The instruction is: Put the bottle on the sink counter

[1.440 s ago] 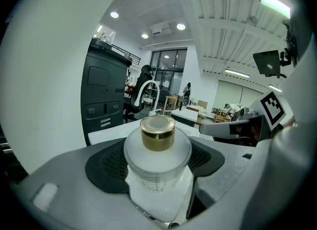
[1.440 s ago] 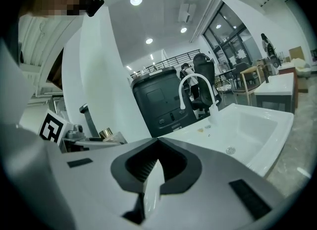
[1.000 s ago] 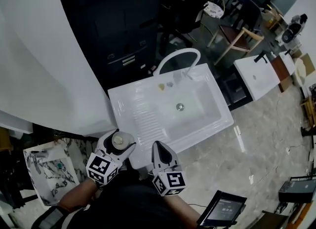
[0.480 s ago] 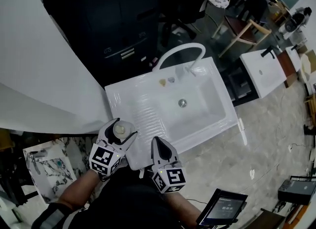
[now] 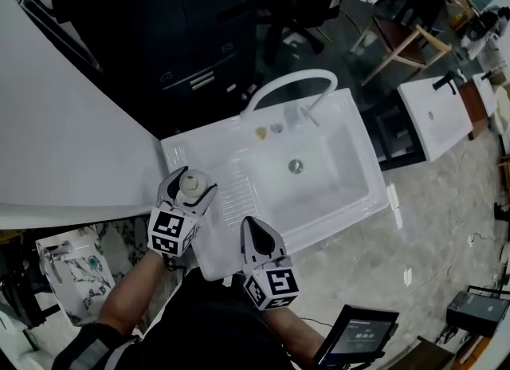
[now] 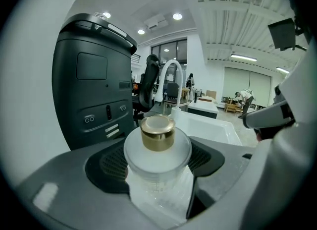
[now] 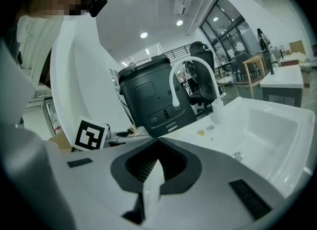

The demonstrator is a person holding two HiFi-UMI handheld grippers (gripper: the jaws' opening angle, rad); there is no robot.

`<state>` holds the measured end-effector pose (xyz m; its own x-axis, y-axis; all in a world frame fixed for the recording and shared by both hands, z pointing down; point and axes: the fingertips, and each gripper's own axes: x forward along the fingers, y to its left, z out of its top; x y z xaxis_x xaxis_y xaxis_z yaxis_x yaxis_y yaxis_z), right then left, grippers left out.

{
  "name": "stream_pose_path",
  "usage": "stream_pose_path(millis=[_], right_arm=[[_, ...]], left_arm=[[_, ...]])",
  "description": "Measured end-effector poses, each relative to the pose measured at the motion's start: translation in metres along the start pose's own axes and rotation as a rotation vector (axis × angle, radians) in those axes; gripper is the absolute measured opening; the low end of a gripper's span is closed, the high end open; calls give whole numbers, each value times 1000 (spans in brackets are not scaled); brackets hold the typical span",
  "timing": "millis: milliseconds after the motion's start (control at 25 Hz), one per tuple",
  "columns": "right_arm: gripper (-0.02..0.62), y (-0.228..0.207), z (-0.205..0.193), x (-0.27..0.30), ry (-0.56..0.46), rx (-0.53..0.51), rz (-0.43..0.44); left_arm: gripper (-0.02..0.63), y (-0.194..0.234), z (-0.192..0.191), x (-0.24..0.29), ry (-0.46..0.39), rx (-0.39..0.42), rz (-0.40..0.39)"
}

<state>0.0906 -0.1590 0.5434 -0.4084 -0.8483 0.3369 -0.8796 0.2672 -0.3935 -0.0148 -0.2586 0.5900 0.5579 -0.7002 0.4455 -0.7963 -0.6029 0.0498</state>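
A clear glass bottle (image 6: 157, 159) with a gold cap (image 6: 157, 132) sits upright between the jaws of my left gripper (image 5: 190, 191), which is shut on it. In the head view the bottle (image 5: 191, 182) hangs over the left end of the white sink counter (image 5: 209, 167), above the ribbed drainer. My right gripper (image 5: 256, 235) is shut and empty, at the counter's near edge, right of the left one. In the right gripper view its jaws (image 7: 157, 177) meet with nothing between them.
The sink basin (image 5: 307, 169) with a drain lies right of the drainer, and a white arched faucet (image 5: 288, 87) stands at its far edge. A black cabinet (image 5: 171, 49) rises behind. A curved white wall (image 5: 56, 137) is at the left. A tablet (image 5: 356, 336) lies on the floor.
My left gripper has carried the bottle a little forward, further over the counter's left end. The right gripper has kept its place near the front edge.
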Motion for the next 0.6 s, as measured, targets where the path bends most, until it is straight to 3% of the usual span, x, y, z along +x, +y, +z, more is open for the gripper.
stream_pose_path(millis=[600], right_arm=[[-5,-40,-15,18,64,57,-52]], left_arm=[[339,63,-35,85,101,-47,134]])
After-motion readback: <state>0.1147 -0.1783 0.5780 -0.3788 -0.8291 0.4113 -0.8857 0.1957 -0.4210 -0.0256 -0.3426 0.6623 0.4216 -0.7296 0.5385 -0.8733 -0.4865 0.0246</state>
